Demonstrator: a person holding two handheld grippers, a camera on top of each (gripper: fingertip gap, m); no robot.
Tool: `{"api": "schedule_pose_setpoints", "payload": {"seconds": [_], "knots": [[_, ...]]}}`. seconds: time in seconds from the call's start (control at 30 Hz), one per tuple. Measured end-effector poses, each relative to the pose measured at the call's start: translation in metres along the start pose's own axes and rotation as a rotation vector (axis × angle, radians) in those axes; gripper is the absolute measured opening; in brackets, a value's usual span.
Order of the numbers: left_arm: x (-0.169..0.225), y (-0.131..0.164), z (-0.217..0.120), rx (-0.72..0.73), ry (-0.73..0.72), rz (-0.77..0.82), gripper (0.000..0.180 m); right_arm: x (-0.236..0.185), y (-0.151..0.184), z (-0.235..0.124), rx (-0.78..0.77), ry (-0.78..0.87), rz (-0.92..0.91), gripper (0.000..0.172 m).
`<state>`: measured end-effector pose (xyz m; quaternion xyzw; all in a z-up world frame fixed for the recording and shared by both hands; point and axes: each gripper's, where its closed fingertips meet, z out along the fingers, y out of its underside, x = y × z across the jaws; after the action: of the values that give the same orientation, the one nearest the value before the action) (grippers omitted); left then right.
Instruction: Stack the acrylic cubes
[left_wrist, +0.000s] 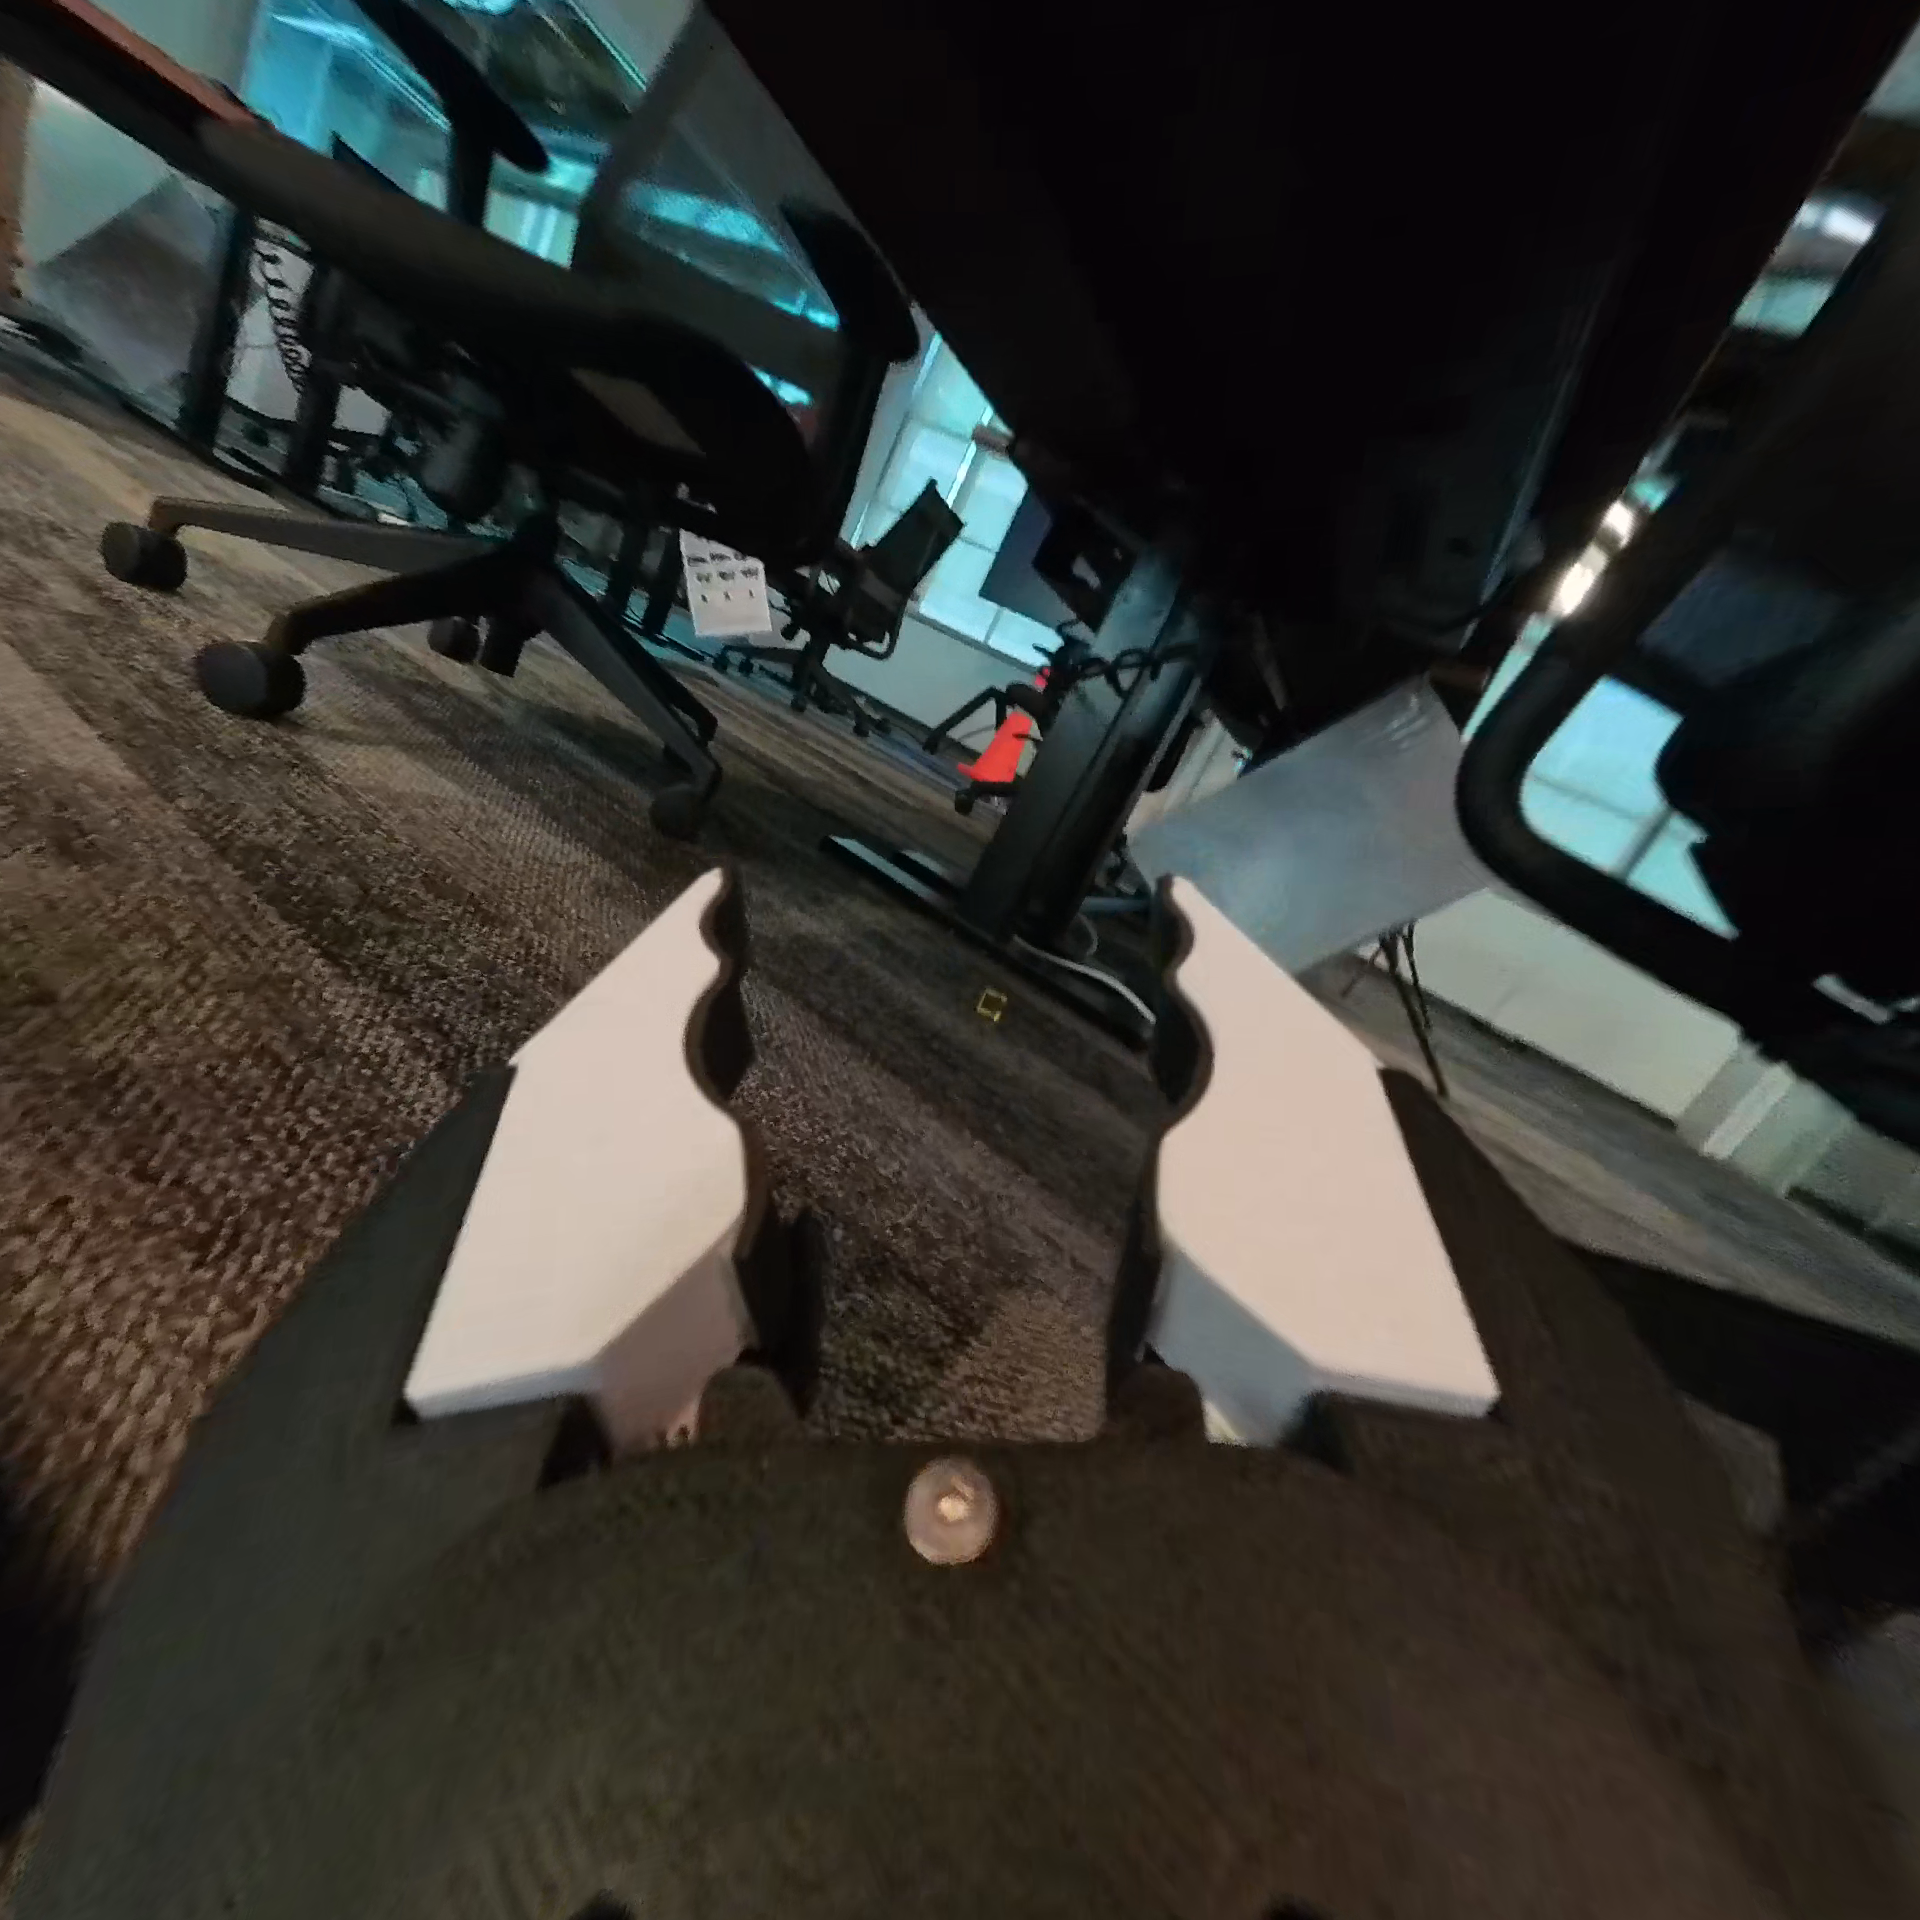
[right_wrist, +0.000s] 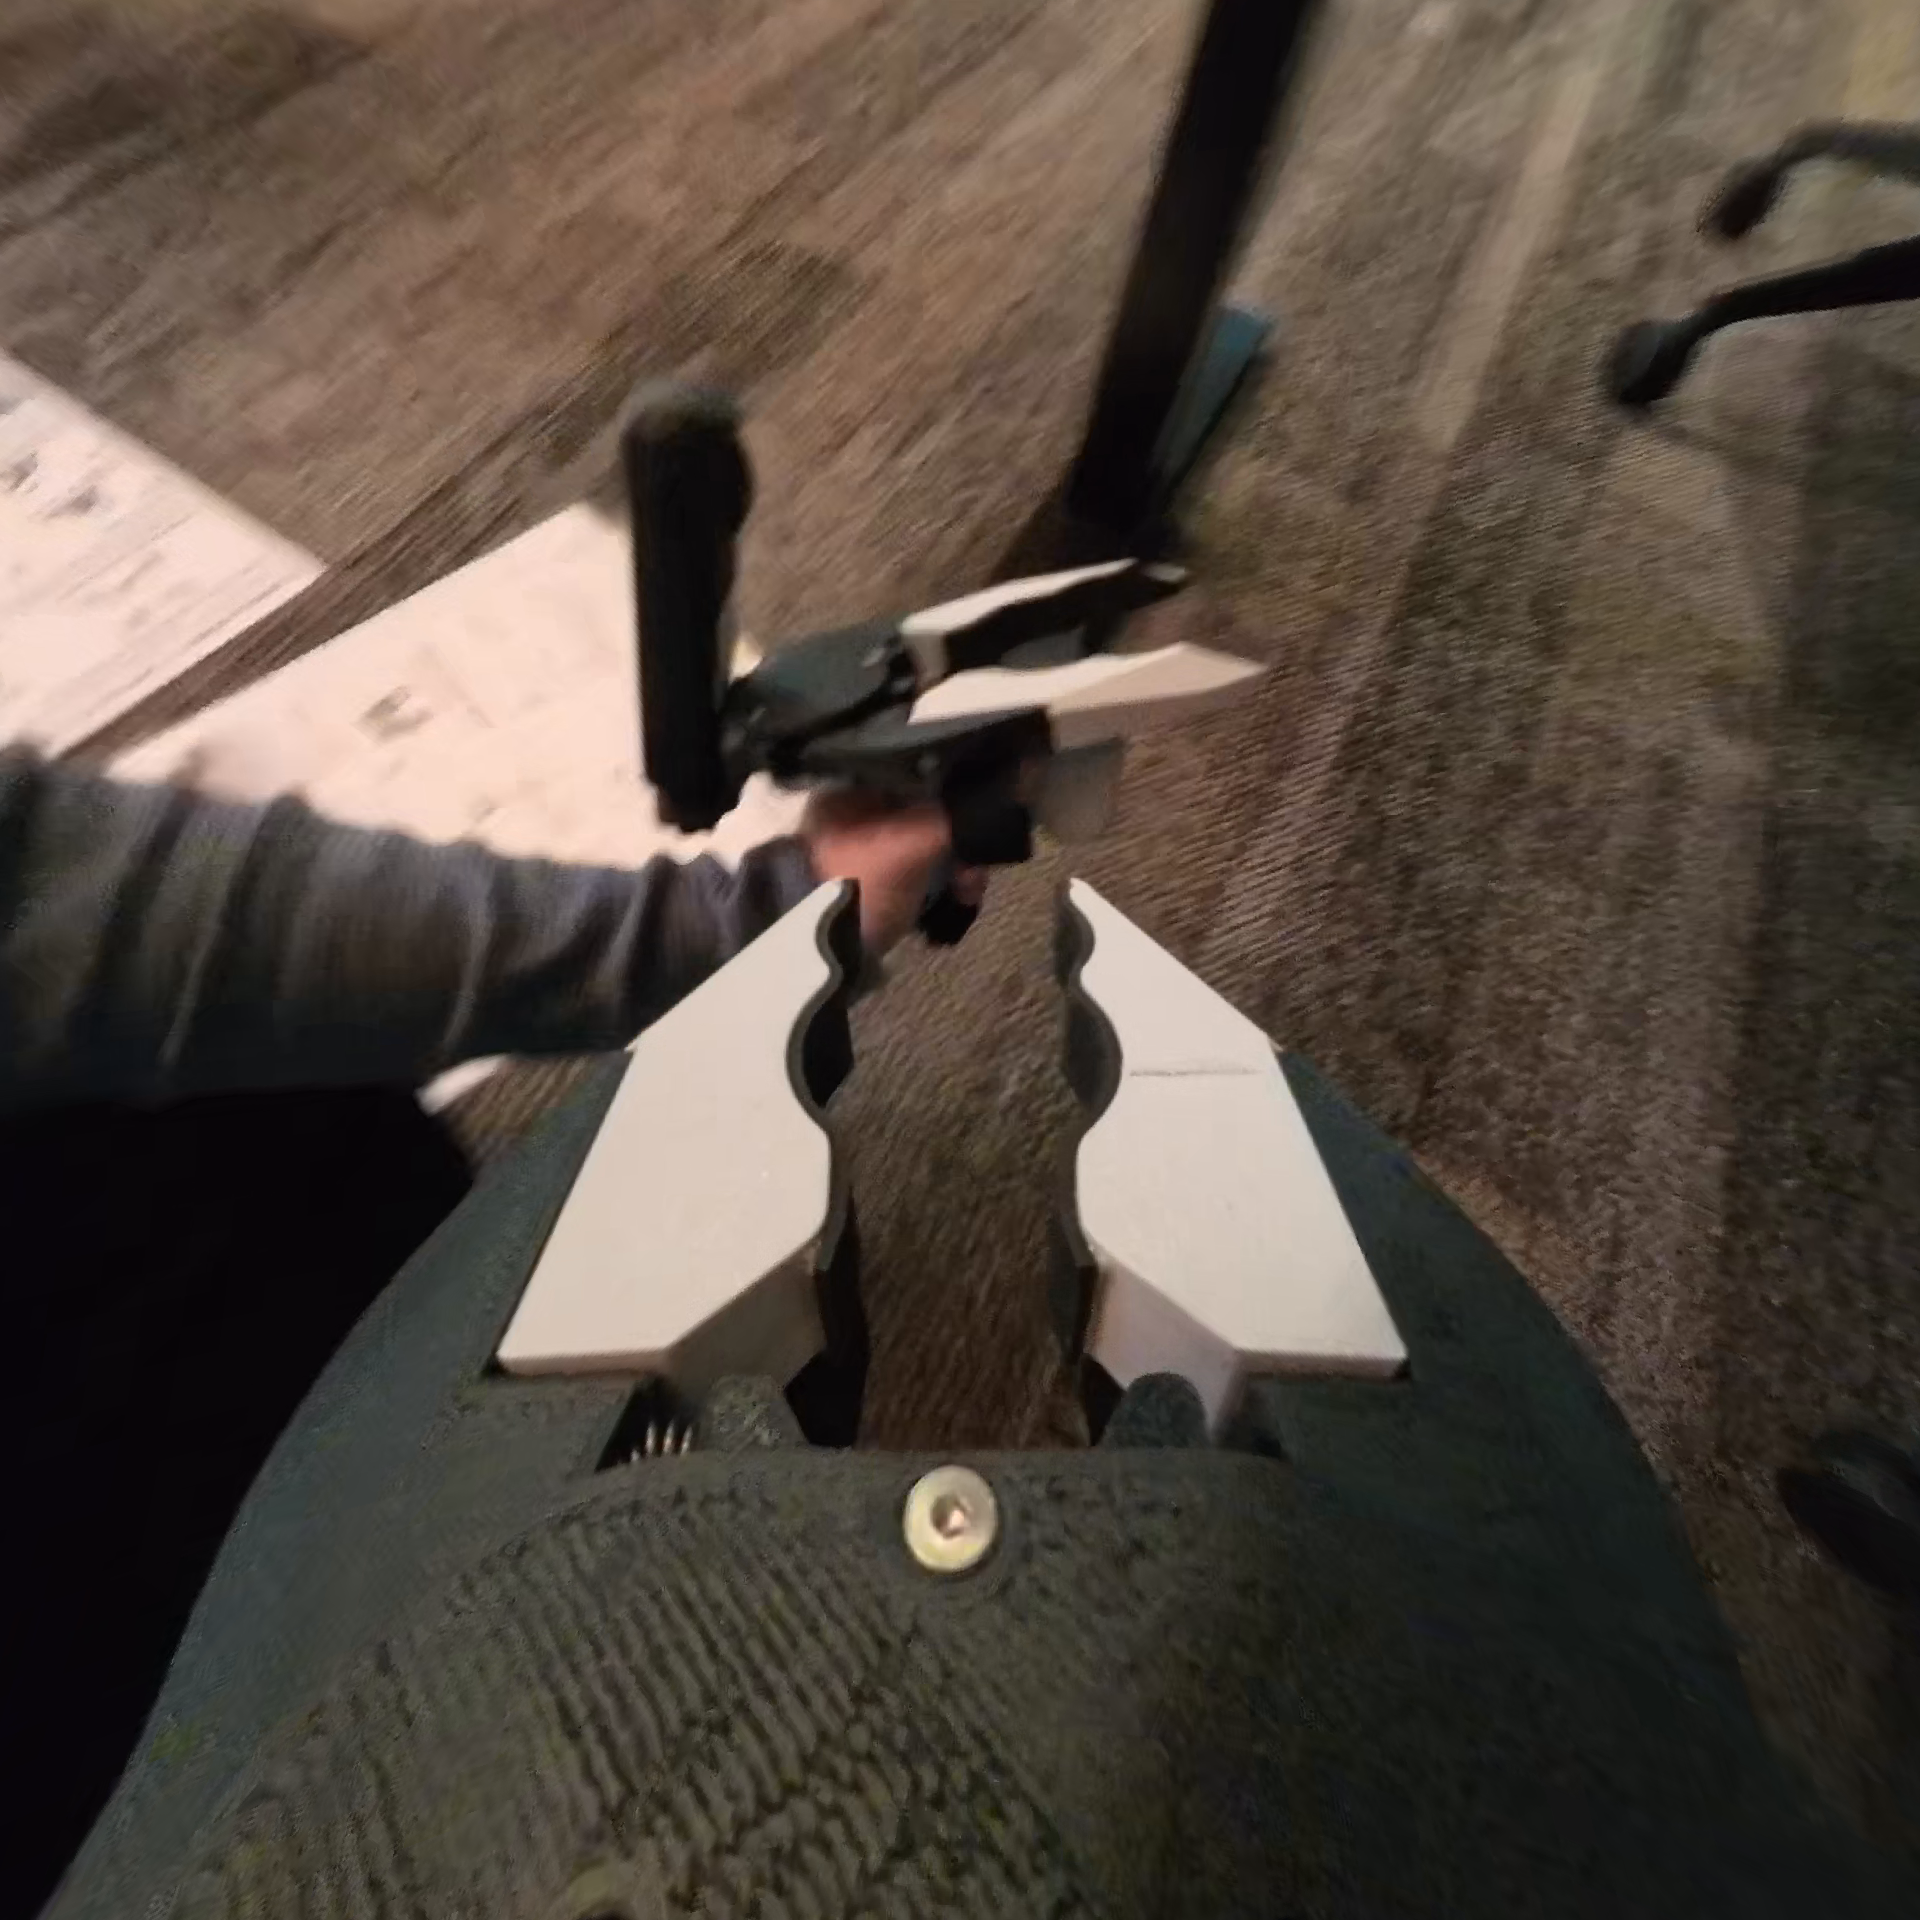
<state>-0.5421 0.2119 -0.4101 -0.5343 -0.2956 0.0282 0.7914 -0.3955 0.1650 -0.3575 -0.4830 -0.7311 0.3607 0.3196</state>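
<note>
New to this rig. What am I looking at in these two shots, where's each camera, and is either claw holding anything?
No robot arm here: a person carries a hand-held two-finger gripper in each hand, and each one has a wide-angle camera looking forward along its fingers.

The left wrist view looks low across a carpet. The left gripper has white fingers standing well apart with only carpet between them, so it holds nothing. Ahead are a black office chair, a desk leg and a small yellow object on the floor, too small to identify.

The right wrist view looks down at the carpet. The right gripper is also open and empty. Beyond it you see the other gripper from outside, gripped by the person's hand in a grey sleeve. White sheets lie on the floor. This picture is motion-blurred.
</note>
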Motion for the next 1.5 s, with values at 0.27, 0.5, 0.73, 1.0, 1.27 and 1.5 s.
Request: {"api": "schedule_pose_setpoints", "payload": {"seconds": [0.27, 0.5, 0.73, 1.0, 1.27, 1.5], "knots": [[-0.022, 0.075, 0.084, -0.103, 0.065, 0.092, 0.074, 0.236, 0.061, 0.070, 0.381, 0.781, 0.452, 0.055], [-0.052, 0.118, 0.176, -0.049, 0.162, 0.247, 0.072, 0.426, 0.169, 0.158, 0.235, 1.043, 0.559, 0.062], [-0.088, 0.152, 0.240, 0.048, 0.060, 0.030, 0.071, 0.564, 0.211, 0.177, 0.232, 1.073, 0.435, 0.067], [-0.086, 0.176, 0.255, -0.088, 0.021, 0.144, 0.068, 0.700, 0.282, 0.202, -0.041, 1.092, 0.585, 0.059], [-0.082, 0.184, 0.255, -0.132, 0.062, 0.093, 0.069, 0.757, 0.306, 0.228, -0.178, 1.032, 0.674, 0.042], [-0.092, 0.184, 0.255, -0.133, 0.017, 0.061, 0.065, 0.720, 0.281, 0.223, -0.074, 1.088, 0.616, 0.027]]}}
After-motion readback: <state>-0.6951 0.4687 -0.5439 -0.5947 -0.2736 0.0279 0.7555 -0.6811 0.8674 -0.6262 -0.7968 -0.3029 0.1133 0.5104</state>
